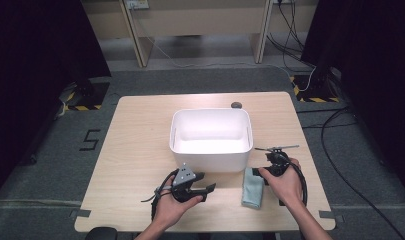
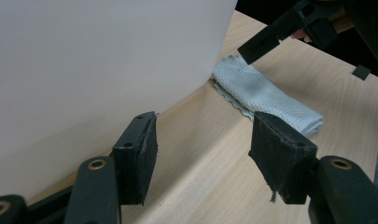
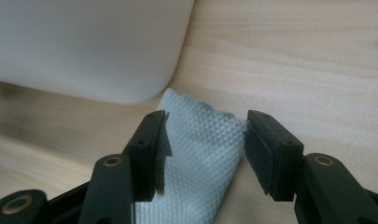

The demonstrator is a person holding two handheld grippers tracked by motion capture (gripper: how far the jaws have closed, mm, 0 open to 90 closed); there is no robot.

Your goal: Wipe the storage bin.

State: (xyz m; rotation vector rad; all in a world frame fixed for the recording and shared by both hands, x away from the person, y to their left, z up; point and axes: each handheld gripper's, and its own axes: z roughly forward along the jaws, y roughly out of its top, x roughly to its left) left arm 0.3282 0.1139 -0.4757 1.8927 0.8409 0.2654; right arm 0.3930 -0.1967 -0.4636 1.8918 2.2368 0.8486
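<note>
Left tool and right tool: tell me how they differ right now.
The left tool hovers over bare table in front of the white bin; the right tool is over the folded light-blue cloth, straddling its end. The left tool lies sideways, pointing toward the cloth; the right tool points down at it. Both are open, gripping nothing.

Folded cloth [image 3: 196, 158] cut off by bottom edge, partly behind jaws; small dark object [image 1: 236, 105] behind bin [image 1: 210, 161] too small to identify.

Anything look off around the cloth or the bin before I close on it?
Nothing stands out. The folded pale blue cloth lies flat on the table, one end tucked against the white bin, which sits upright. The right hand-held gripper has its jaws open on either side of the cloth; the left hand-held gripper is open too.
</note>
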